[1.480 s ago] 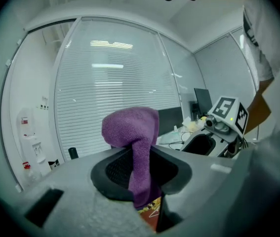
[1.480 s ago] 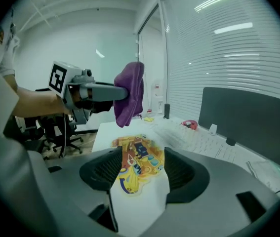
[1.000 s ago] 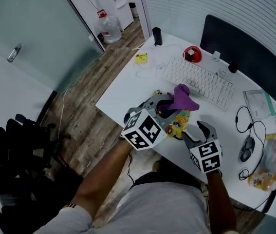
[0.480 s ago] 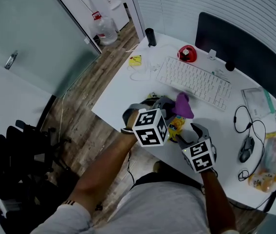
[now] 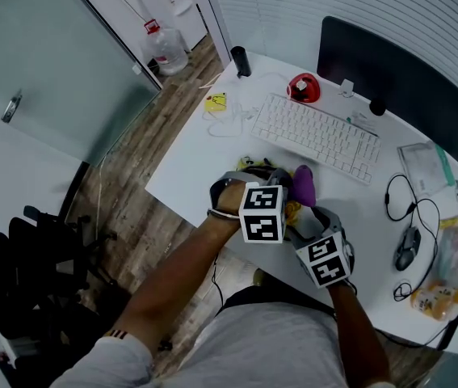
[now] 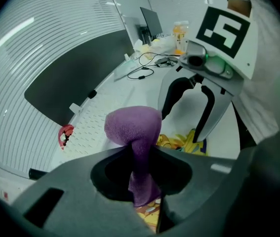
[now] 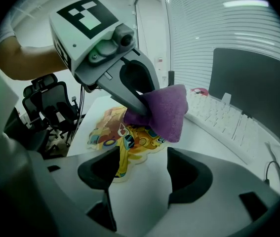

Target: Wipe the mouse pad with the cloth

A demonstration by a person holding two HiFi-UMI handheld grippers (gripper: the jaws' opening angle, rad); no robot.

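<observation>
**Purple cloth gripped over the pad, wipe about to begin**

Purple cloth (image 6: pixel 132 127) is clamped between the jaws of the left tool (image 6: pixel 140 154). Its bunched end bulges past the tips and a tail hangs behind them. The mouse pad (image 7: pixel 125 137), a cut-out shape printed with a yellow cartoon, lies flat near the front edge of the white counter (image 5: pixel 188 164), just in front of the keyboard (image 5: pixel 317 132). The cloth is directly over the far part of the pad; I cannot tell whether it presses on the print or hovers just above it.

The right tool (image 7: pixel 137 169) has its jaws apart with nothing between them, low over the counter at the pad's near edge.

I judge this to be the start of the wipe: the cloth is at the pad and no stroke is evident. The next move calls for pressing the bunched end onto the print and dragging it across. The thin pad may slide, so the right tool could pin its edge.

The right gripper view shows the cloth's underside close to the pad and most of the pad's outline, which the left gripper view mostly hides. Only the left gripper view shows the grip on the cloth. The head view shows both tools side by side, largely covering the pad, with the mouse (image 5: pixel 407 247) well apart to the right
</observation>
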